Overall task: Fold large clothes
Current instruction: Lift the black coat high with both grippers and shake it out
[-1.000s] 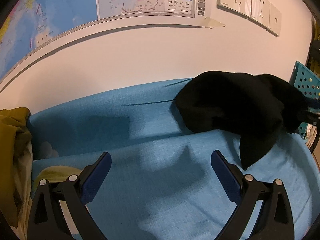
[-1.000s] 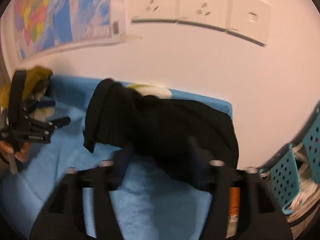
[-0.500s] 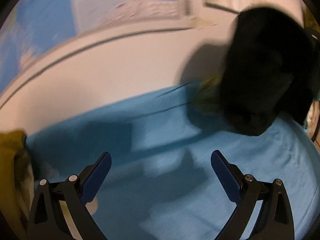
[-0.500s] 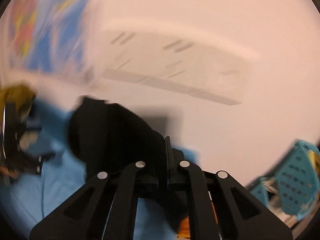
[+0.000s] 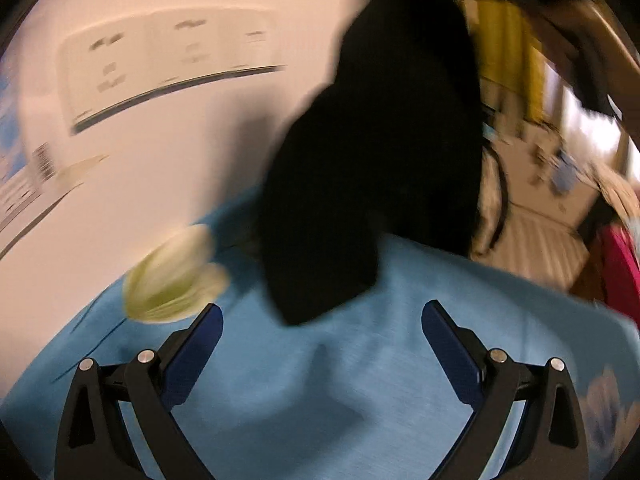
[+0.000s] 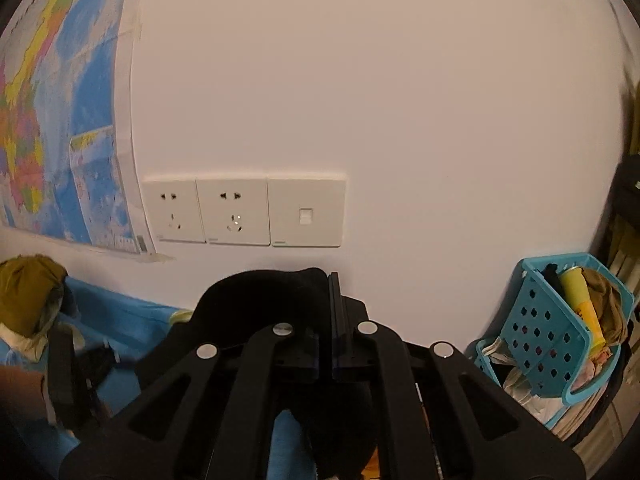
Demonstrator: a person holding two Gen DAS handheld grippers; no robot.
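Right gripper [image 6: 331,292] clamped on black garment [image 5: 384,160], garment hanging above blue sheet [image 5: 360,380], left gripper [image 5: 320,320] wide, empty

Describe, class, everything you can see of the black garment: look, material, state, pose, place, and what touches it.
The black garment is plain, dark, soft-looking cloth, crumpled rather than folded. It hangs lifted above the blue bed sheet, one pointed corner dangling low. The right gripper is shut on a bunched fold of it, cloth mounding beside the fingers. The open left gripper, below it, does not touch it.
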